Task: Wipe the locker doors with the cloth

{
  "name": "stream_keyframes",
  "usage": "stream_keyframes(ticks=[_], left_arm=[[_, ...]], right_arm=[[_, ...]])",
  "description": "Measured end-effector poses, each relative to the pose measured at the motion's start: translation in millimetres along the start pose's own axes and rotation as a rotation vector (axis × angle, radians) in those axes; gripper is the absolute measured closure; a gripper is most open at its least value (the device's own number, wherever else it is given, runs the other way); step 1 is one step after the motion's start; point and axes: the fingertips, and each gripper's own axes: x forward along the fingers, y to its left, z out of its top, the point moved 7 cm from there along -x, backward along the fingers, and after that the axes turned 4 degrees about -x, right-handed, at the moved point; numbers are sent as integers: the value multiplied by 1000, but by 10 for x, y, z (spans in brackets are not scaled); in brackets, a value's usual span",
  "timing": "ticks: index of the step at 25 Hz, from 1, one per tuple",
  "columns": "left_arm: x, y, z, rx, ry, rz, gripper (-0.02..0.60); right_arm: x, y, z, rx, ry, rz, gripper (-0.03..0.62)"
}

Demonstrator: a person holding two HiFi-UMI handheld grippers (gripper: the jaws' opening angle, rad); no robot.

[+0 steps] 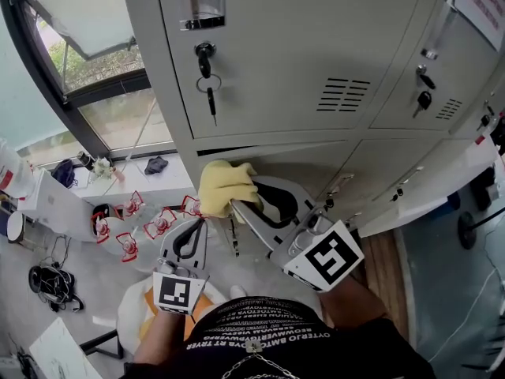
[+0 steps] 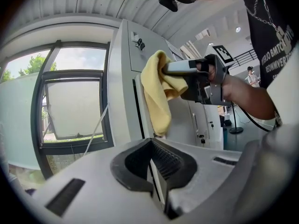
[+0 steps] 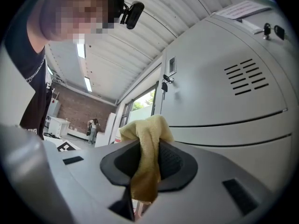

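1 yellow cloth [image 1: 225, 186], 2 grippers [image 1: 196, 226] [image 1: 251, 199]

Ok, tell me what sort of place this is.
Probably a workplace locker room or lab corner: a bank of grey metal locker doors with keys in their locks, a large dark-framed window beside them, and a brick wall behind.

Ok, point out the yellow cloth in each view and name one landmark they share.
Head view: yellow cloth at centre, against the grey lockers, at the right hand-held gripper's tip.
Left gripper view: upper centre, hanging from that hand-held gripper.
Right gripper view: low centre, pinched between its jaws.
Shared landmark: the grey lockers.
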Motion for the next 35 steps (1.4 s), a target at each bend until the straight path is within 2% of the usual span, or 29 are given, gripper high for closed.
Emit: stream_keyframes(ticks=[5, 12, 27, 29, 31, 35], left_arm=[[10, 30, 6, 17, -2, -13, 586], [57, -56, 44, 7, 5, -9, 586], [-64, -440, 63, -22, 8, 90, 586], [-119, -464, 49, -23, 9, 110, 586], [-179, -487, 27, -31, 21, 129, 586], [-307, -516, 13, -23, 29, 156, 586]], right_arm=[[-42, -115, -64, -19, 40, -69, 513], [-394, -517, -98, -9, 59, -192, 513], [-1141, -1168, -278, 15, 158, -288, 513], [-1157, -1137, -262, 24, 145, -274, 513], [-1102, -997, -202, 40, 112, -217, 513], [-760, -530, -110, 46, 64, -1, 513]])
